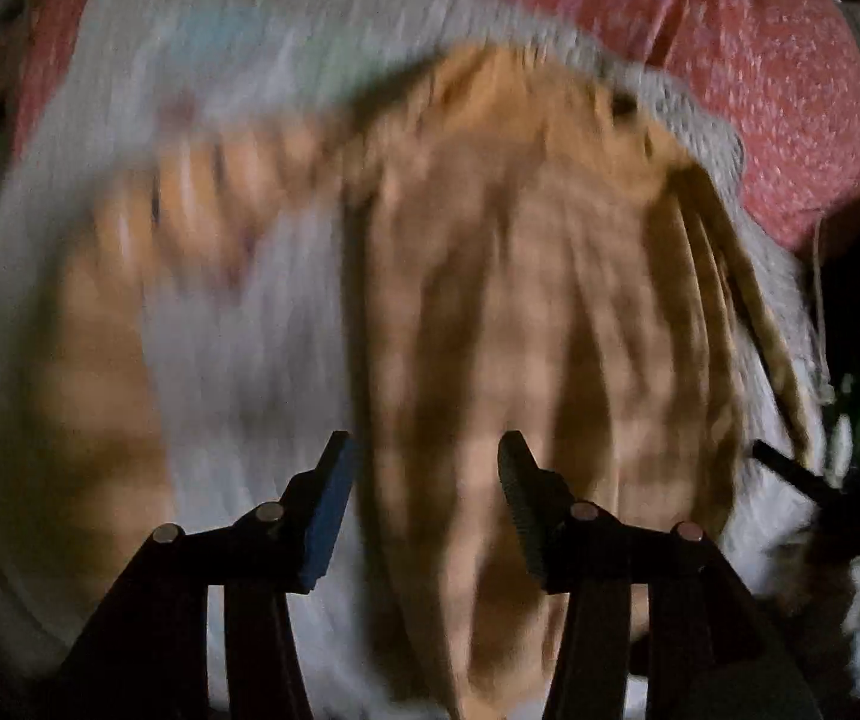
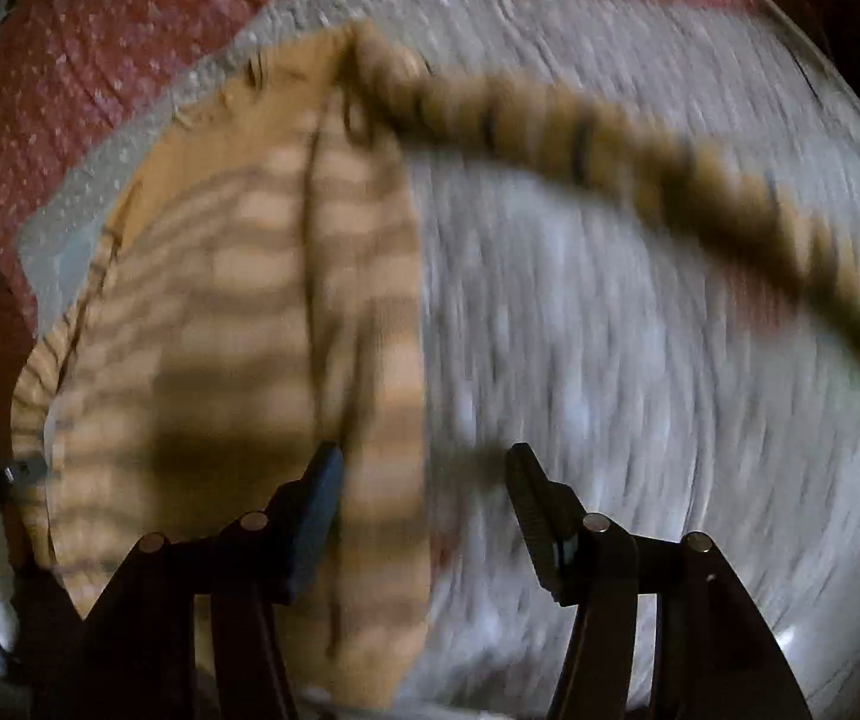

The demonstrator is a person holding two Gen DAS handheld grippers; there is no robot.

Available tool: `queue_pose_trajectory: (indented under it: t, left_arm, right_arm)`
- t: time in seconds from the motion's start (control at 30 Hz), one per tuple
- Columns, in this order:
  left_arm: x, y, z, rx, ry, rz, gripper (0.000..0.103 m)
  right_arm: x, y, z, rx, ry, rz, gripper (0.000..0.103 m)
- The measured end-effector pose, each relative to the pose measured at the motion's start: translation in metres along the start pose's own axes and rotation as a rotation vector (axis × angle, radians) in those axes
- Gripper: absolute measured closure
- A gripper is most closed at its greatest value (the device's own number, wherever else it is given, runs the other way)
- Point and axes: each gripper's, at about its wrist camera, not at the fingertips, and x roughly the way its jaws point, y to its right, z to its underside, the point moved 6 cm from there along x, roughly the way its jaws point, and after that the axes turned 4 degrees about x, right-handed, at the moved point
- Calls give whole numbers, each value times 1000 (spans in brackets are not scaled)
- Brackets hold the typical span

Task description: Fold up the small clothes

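both views are motion-blurred. an orange striped garment (image 1: 550, 276) lies on a pale grey cloth (image 1: 262, 330), which lies over a red speckled cover (image 1: 760, 60). the left tongs (image 1: 427, 480) hang spread apart just above the garment, gripping nothing. the right tongs (image 2: 424, 492) are spread too, empty, over the garment's right edge (image 2: 394, 360). a striped sleeve (image 2: 610, 138) stretches across the grey cloth toward the right.

Striped garment (image 1: 520, 312) fills the gap between the spread fingers (image 1: 328, 510).
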Motion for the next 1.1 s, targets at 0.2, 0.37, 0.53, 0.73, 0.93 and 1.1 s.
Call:
queue_pose_trajectory:
  t: [0.2,0.37,0.53,0.73,0.93,1.1]
  left_arm:
    - [14,9,89,-49,-70,112,48]
    - [21,35,107,-33,-115,208,37]
    - [25,47,113,20,-156,114,94]
    - [-30,40,106,24,-94,101,95]
    - [-13,30,144,61,-176,-2,88]
    - [-23,12,141,16,-131,39,88]
  right_arm:
    - [6,-4,50,30,-22,-14,43]
    - [23,-13,60,62,-65,-69,42]
    - [19,-18,68,126,-88,-135,91]
    - [-39,-3,87,139,-69,-136,93]
    - [-27,24,117,211,-179,-85,88]
    - [-96,53,57,173,-1,-81,74]
